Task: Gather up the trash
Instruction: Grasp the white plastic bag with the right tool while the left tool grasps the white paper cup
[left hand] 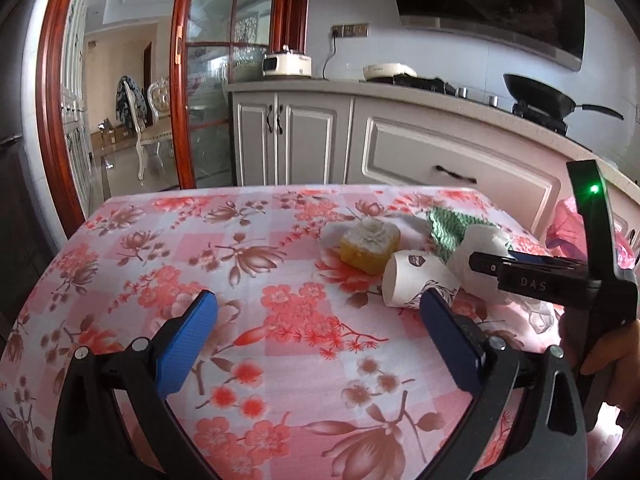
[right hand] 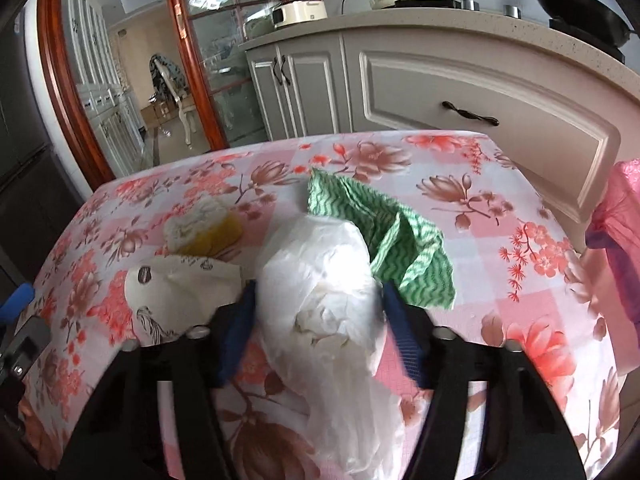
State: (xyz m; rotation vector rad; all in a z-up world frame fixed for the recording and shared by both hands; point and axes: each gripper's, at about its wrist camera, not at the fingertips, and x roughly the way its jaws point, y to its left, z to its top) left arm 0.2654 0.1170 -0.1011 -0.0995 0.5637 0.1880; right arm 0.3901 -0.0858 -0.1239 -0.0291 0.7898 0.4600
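Right wrist view: the right gripper (right hand: pixel 316 300) has its blue pads against both sides of a white plastic bag (right hand: pixel 320 272) stuffed with crumpled paper, gripping it where it lies on the floral tabletop (right hand: pixel 500 208). Just left of that bag, a tipped paper cup (right hand: pixel 172 284) lies on its side, and a green wavy-striped cloth (right hand: pixel 384 232) is bunched right behind the bag, touching it. Farther left, a yellow sponge (right hand: pixel 212 232) topped with white material sits behind the cup. A pink bag (right hand: pixel 624 240) hangs at the right edge.

From the left wrist, the left gripper (left hand: pixel 316 312) is spread wide above the cloth-covered tabletop with nothing between its pads; its right pad is just in front of the cup. Grey cabinets (left hand: pixel 296 136) stand beyond.
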